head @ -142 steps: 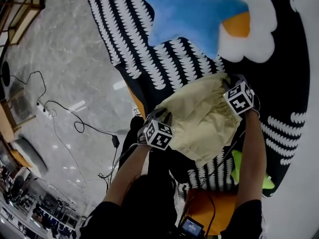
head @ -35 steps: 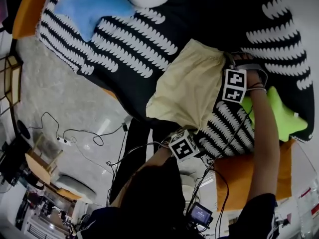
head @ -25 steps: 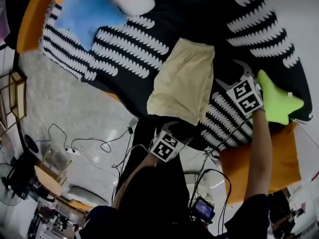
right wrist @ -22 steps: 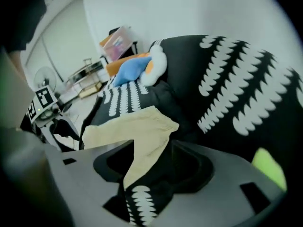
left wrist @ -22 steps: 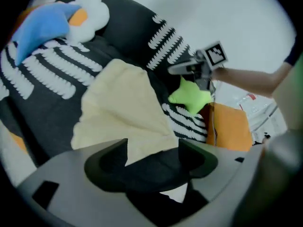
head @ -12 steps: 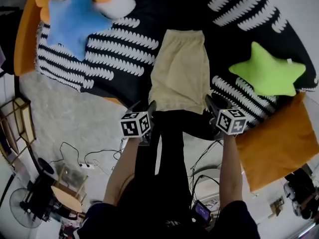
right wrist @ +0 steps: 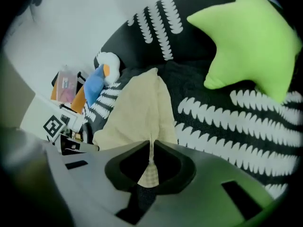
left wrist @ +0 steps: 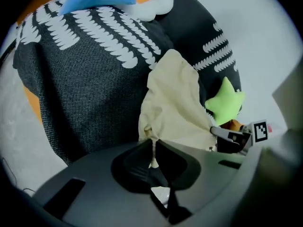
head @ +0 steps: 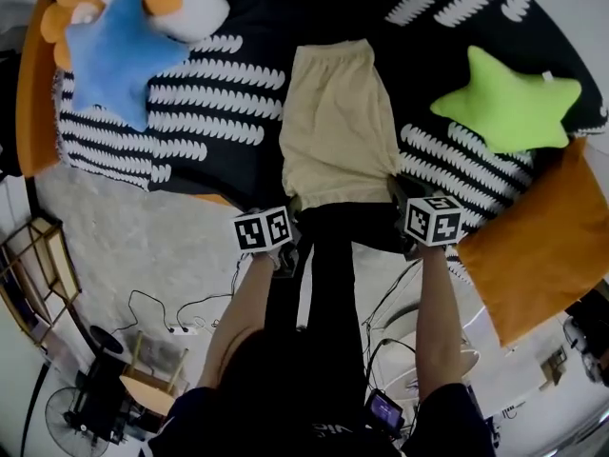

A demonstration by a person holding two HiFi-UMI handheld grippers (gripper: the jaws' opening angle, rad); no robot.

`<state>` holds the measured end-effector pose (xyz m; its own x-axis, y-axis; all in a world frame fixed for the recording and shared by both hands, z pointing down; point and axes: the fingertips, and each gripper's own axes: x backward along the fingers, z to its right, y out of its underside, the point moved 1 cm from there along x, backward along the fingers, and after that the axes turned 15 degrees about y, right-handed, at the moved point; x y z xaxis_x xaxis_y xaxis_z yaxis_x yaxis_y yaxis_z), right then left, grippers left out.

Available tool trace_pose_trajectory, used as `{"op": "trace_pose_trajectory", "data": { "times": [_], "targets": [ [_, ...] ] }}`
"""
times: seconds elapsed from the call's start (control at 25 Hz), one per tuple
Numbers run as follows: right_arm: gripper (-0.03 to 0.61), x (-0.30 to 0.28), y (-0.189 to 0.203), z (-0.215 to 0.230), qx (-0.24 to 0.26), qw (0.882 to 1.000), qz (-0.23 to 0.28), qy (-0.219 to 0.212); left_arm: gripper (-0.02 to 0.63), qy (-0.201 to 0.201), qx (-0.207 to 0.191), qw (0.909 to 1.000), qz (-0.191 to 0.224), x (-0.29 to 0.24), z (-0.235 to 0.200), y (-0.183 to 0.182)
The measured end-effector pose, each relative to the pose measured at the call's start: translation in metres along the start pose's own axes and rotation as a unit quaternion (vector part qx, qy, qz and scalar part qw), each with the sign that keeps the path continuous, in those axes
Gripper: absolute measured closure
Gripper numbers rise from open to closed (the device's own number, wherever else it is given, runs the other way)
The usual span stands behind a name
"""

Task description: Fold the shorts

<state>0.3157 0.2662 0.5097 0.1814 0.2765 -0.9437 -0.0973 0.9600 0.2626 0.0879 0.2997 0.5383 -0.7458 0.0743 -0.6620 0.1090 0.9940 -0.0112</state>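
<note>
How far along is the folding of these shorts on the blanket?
Done: the shorts lie flat on the blanket as a narrow strip, seemingly folded lengthwise. In hand: the left gripper and right gripper have just closed on the two near corners, cloth pinched in each. Left: bringing that near edge over to the far end.

So the whole thing is a bed-type surface with a black cover [head: 228,84] printed in white scalloped stripes, and orange fabric [head: 533,246] shows at its left edge and near right corner. Beige shorts [head: 335,122] lie lengthwise down the middle, one end right at the near edge. A blue star pillow [head: 109,50] sits far left, overlapping a white and orange plush cushion [head: 181,3]. A green star pillow [head: 509,98] is on the right, clear of the shorts.
</note>
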Motion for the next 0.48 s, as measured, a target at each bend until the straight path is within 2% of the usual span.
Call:
{"op": "trace_pose_trajectory", "data": {
  "times": [0.08, 0.16, 0.2, 0.32, 0.44, 0.48],
  "targets": [
    [0.543, 0.007, -0.001, 0.013, 0.017, 1.000, 0.001, 0.011, 0.586, 0.015, -0.001, 0.9997, -0.021, -0.004, 0.008, 0.010],
    [0.524, 0.001, 0.009, 0.030, 0.030, 0.999, -0.019, 0.029, 0.575, 0.003, 0.013, 0.9994, -0.031, -0.010, 0.008, 0.023],
    [0.495, -0.003, 0.014, 0.036, 0.032, 0.998, -0.029, 0.036, 0.556, -0.012, 0.023, 0.9992, -0.029, -0.010, 0.004, 0.027],
    [0.400, -0.007, 0.017, 0.047, 0.014, 0.999, -0.031, 0.041, 0.424, -0.031, 0.034, 0.9988, -0.016, -0.009, -0.001, 0.027],
    [0.375, 0.003, 0.011, 0.042, 0.005, 1.000, -0.008, 0.007, 0.312, 0.006, 0.046, 0.9989, -0.004, -0.001, 0.003, 0.025],
    [0.355, 0.009, 0.011, 0.039, 0.006, 1.000, -0.003, -0.009, 0.296, 0.017, 0.054, 0.9984, 0.005, 0.003, 0.005, 0.025]
  ]
}}
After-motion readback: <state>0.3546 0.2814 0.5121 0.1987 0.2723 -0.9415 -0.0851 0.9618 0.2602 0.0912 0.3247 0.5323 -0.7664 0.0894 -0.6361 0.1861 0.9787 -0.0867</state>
